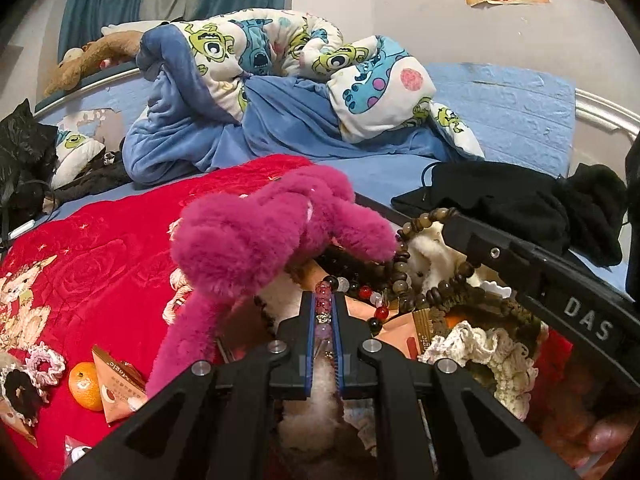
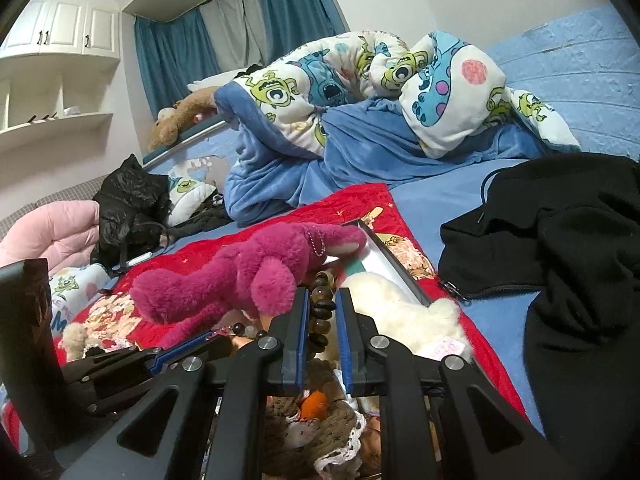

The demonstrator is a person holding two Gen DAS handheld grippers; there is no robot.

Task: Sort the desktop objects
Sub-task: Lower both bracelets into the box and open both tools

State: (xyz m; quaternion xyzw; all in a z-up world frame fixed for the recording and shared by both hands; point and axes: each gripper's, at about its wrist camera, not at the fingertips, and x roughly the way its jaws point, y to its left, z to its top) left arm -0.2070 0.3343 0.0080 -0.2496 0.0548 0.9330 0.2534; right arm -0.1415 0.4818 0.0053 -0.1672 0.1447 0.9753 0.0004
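Observation:
My left gripper (image 1: 324,300) is shut on a colourful crystal bead bracelet (image 1: 362,294) above a box crowded with things. My right gripper (image 2: 322,296) has its jaws around a brown wooden bead bracelet (image 2: 320,308); the beads fill most of the narrow gap. The same brown beads (image 1: 420,228) hang under the right gripper's finger in the left wrist view. A magenta plush bear (image 1: 256,248) lies across the box's left side and shows in the right wrist view (image 2: 240,280). A white plush toy (image 2: 404,300) lies in the box beside it.
A red quilted cloth (image 1: 100,256) covers the bed. On it at the left lie an orange (image 1: 85,386), snack packets (image 1: 120,388) and hair scrunchies (image 1: 28,376). Black clothing (image 2: 560,272) lies at the right. A crumpled cartoon blanket (image 1: 280,80) lies behind.

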